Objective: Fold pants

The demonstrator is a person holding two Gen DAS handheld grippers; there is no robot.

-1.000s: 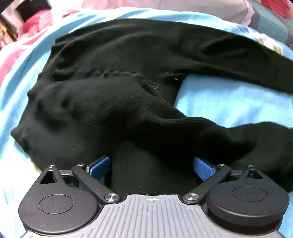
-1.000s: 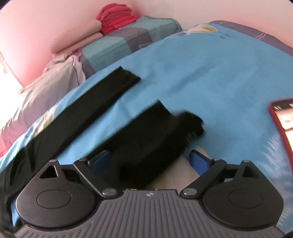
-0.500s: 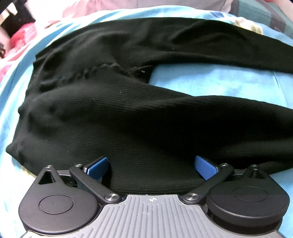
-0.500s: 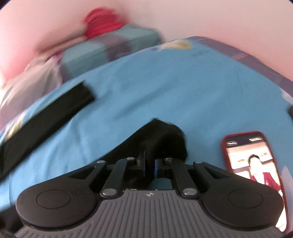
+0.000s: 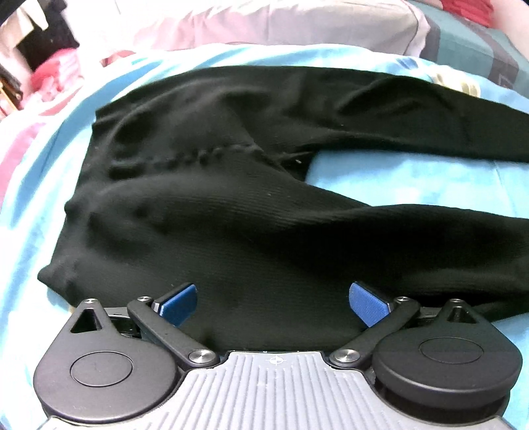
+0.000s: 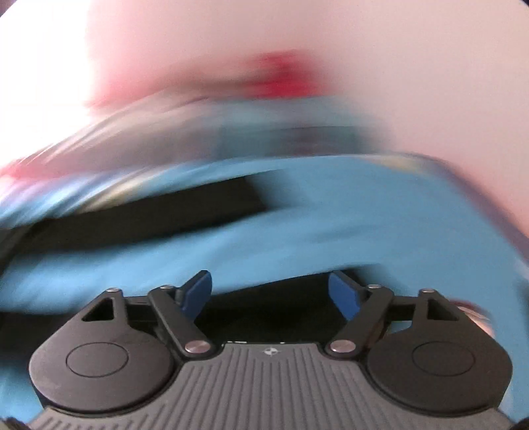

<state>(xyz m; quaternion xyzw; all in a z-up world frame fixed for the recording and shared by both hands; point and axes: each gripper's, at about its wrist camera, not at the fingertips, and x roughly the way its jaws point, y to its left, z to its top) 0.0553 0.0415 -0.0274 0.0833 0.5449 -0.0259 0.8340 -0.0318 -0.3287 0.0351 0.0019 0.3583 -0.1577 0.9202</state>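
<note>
Black knit pants [image 5: 211, 205] lie spread on a light blue bedsheet [image 5: 413, 178], waist to the left, both legs running off to the right. My left gripper [image 5: 272, 302] is open, its blue pads on either side of the near leg's fabric close to the waist. In the blurred right wrist view my right gripper [image 6: 269, 292] is open over the near leg's black cuff end [image 6: 281, 297], which lies between and below the fingers. The far leg [image 6: 142, 215] stretches across the sheet [image 6: 363, 215] behind.
Pillows and pink bedding [image 5: 264, 23] line the far side of the bed. Folded red cloth [image 6: 284, 76] sits at the back by a pink wall. A sliver of something red and skin-toned [image 6: 476, 317] shows at the right, half hidden by the gripper.
My right gripper was shut on the near leg's end half a second ago and has now opened, letting it go, while swinging fast. The near leg now lies straighter. My left gripper stays open.
</note>
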